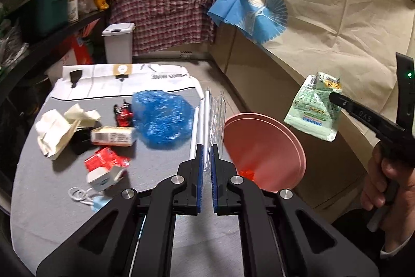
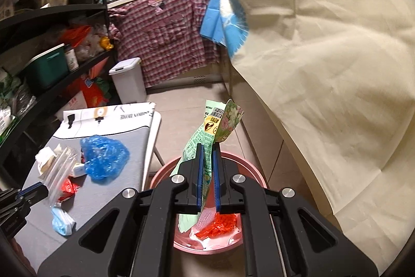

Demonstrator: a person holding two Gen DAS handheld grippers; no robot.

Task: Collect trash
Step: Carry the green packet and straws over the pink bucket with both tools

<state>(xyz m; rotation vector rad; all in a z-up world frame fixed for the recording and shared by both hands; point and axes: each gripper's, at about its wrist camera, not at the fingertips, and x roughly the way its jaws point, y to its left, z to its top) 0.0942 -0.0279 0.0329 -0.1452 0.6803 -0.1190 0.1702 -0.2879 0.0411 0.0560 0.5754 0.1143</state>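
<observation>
My left gripper point(image 1: 207, 151) is shut on a clear plastic bag point(image 1: 215, 116) and holds it upright above the grey table point(image 1: 52, 199); it also shows in the right wrist view point(image 2: 58, 173). My right gripper point(image 2: 208, 149) is shut on a pale green snack wrapper point(image 2: 207, 136) and holds it over the pink bin point(image 2: 255, 174). The wrapper also shows in the left wrist view point(image 1: 315, 108), to the right of the pink bin point(image 1: 262, 144). Red scraps point(image 2: 220, 225) lie in the bin.
On the table lie a crumpled blue bag point(image 1: 160, 118), white crumpled paper point(image 1: 62, 126), a small carton point(image 1: 112, 136), a red wrapper point(image 1: 106, 160), a tape roll point(image 1: 101, 179) and a face mask point(image 2: 61, 223). A white lidded bin point(image 1: 119, 43) stands behind. Shelves line the left.
</observation>
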